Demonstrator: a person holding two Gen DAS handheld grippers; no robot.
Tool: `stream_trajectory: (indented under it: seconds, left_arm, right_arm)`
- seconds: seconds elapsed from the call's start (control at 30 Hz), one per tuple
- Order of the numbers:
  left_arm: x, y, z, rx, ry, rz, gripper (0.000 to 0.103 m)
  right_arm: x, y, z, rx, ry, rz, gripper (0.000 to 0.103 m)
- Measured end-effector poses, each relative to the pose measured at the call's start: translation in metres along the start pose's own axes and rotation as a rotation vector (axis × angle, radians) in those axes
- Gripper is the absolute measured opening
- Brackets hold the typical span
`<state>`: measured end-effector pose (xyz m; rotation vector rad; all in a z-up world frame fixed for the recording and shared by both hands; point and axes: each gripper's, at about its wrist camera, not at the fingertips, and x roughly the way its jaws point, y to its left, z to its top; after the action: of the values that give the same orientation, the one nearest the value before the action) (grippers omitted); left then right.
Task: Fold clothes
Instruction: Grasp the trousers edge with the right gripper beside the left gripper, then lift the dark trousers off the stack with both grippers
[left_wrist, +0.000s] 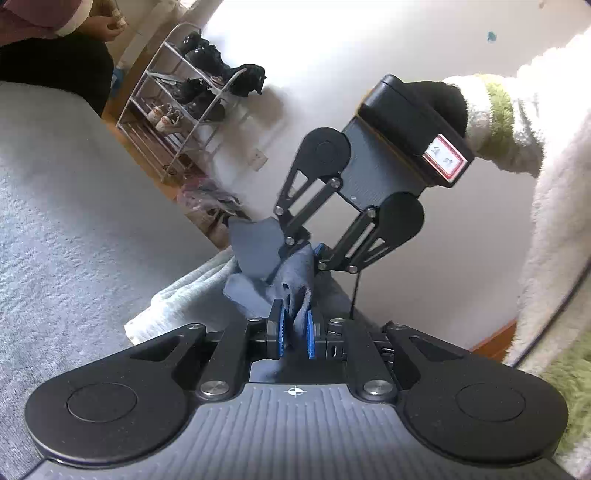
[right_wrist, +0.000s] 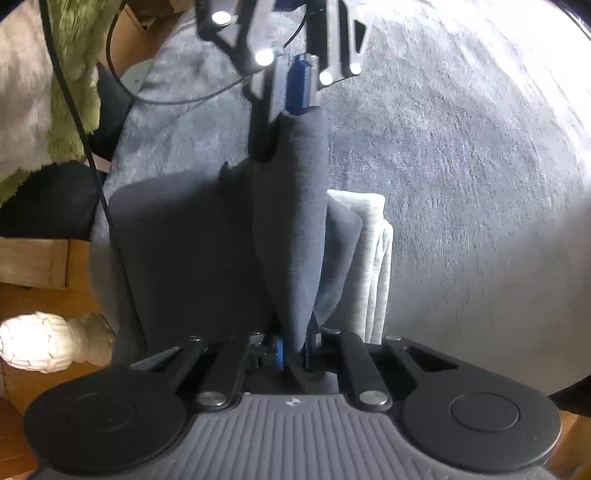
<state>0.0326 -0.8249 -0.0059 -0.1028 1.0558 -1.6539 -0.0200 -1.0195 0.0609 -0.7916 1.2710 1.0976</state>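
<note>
**Grey-blue cloth stretched between two clamped claws**

Left claw (left_wrist: 294, 334) closed on a bunched edge of a grey-blue garment (left_wrist: 280, 273), blue pads pinching the fabric between them. Straight ahead of it, right claw (left_wrist: 308, 254) facing back, likewise clamped on the same cloth. From the right wrist view, right claw (right_wrist: 294, 350) pinching the garment (right_wrist: 295, 221), a taut band running forward to the left claw (right_wrist: 295, 86), the rest hanging in a dark sheet to the left. Below and just right of that band, a folded pale towel (right_wrist: 373, 258) lying on the grey bedcover (right_wrist: 461, 166).

Judged soft, light and limp: no stiffness to hold a crease unaided, sagging wherever unsupported. Slight slip risk where only a thin bunch is pinched. Best held at corners or hem edges, spread apart and level, so as to hang flat.
</note>
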Motion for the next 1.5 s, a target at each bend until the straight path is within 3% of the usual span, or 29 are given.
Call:
stream_trajectory:
  seconds: [0.1,0.17,0.27,0.37,0.6,0.77,1.0,1.07,1.13,1.5]
  left_arm:
    - [0.001,0.001,-0.002,0.005,0.006,0.008,0.009]
    - [0.0,0.002,-0.004,0.001,0.006,0.008,0.009]
    - [-0.002,0.003,-0.006,-0.001,0.003,0.009,0.009]
    - [-0.005,0.004,-0.009,-0.008,0.0,0.008,0.009]
    - [-0.007,0.009,-0.011,-0.016,0.009,0.013,0.009]
    - [-0.001,0.012,-0.015,0.021,0.046,0.05,0.011]
    - [-0.007,0.012,-0.012,0.085,0.052,0.13,0.037]
    - [-0.01,0.015,-0.009,0.065,0.035,0.137,0.053]
    - [-0.006,0.015,-0.006,0.067,0.033,0.126,0.059]
    - [0.024,0.0,0.006,0.191,0.067,0.076,0.067]
  right_arm:
    - [0.005,0.003,-0.003,-0.037,0.001,-0.06,0.026]
    - [0.01,0.005,-0.008,-0.06,0.028,-0.067,0.042]
    - [0.017,0.009,-0.017,-0.096,0.069,-0.079,0.046]
    - [0.023,0.012,-0.025,-0.123,0.107,-0.087,0.046]
    - [0.013,0.0,-0.043,0.007,0.156,-0.044,0.046]
    - [0.011,0.004,-0.038,0.008,0.125,-0.067,0.046]
    - [0.014,-0.001,-0.036,-0.004,0.112,-0.099,0.046]
    - [0.014,0.0,-0.035,-0.009,0.111,-0.105,0.046]
    - [0.015,0.001,-0.033,-0.012,0.11,-0.108,0.046]
    - [0.04,0.016,-0.021,0.0,0.104,-0.122,0.046]
